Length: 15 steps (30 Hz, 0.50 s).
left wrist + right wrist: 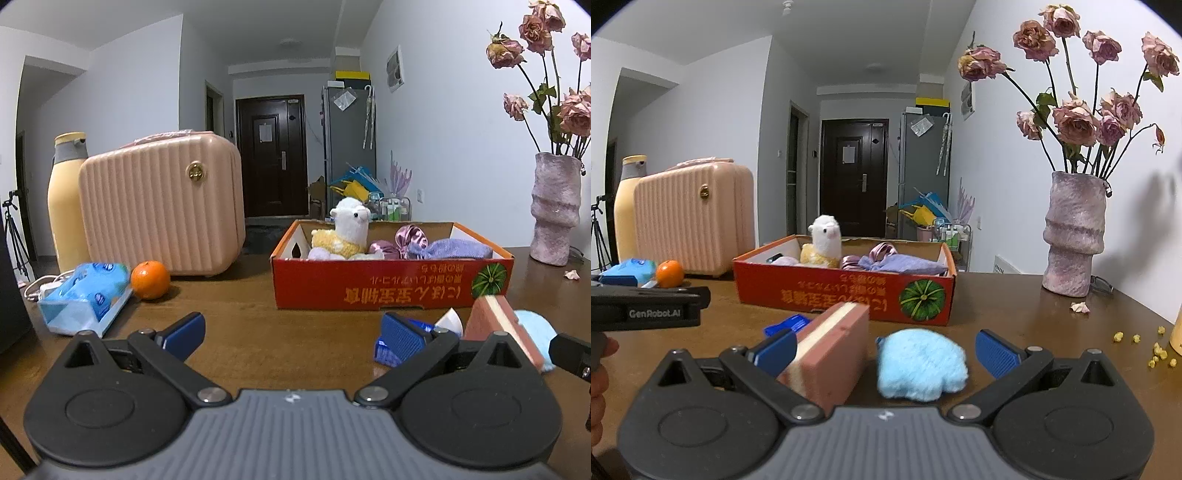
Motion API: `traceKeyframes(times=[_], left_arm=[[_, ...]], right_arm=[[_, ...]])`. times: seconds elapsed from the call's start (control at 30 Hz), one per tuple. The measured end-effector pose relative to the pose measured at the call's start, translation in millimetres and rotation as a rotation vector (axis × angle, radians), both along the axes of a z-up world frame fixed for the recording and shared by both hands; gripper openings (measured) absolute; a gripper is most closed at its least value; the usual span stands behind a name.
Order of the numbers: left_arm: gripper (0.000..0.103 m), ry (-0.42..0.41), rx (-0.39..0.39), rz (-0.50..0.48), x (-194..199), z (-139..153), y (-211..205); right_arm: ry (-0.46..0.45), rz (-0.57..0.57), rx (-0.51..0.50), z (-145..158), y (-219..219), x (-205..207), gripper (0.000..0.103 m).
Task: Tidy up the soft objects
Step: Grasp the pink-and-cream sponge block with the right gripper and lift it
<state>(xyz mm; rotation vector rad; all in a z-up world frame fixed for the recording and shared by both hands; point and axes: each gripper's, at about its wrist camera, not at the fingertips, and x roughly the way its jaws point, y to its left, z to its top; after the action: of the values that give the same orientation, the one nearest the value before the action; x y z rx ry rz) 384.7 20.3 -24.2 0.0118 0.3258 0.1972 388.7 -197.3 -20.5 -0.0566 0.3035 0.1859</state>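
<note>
A red cardboard box [391, 284] [846, 291] stands on the wooden table and holds a white-and-yellow alpaca plush [345, 230] [823, 243], a shiny pink pouch [410, 236] and a lilac towel [458, 249] [905, 264]. In front of the box lie a fluffy light-blue cloth [919, 363] [535, 328] and a pink sponge block [831, 354] [495, 325]. My right gripper [884, 349] is open, with both of these between its fingers. My left gripper [291, 328] is open over bare table, left of the sponge.
A pink ribbed case [162, 206], a cream bottle [66, 199], an orange [150, 279] and a blue tissue pack [88, 295] sit at the left. A vase of dried roses [1075, 236] stands at the right, with crumbs [1156, 350] near it. A small blue packet [384, 349] lies by the left gripper's right finger.
</note>
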Motion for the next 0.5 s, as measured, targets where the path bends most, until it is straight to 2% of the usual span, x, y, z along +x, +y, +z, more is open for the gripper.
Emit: traceKeyframes(times=[0.23,0.5], left_arm=[[0.103,0.015,0.004,-0.034,-23.2,-1.2,11.1],[0.103,0.02,0.008,-0.04,-28.6,-0.6,27.1]], right_arm=[[0.026,0.001,0.001,-2.7,13.8,-19.9,0.103],[0.059,-0.061,-0.035,-11.5,40.7,-16.5,0.103]])
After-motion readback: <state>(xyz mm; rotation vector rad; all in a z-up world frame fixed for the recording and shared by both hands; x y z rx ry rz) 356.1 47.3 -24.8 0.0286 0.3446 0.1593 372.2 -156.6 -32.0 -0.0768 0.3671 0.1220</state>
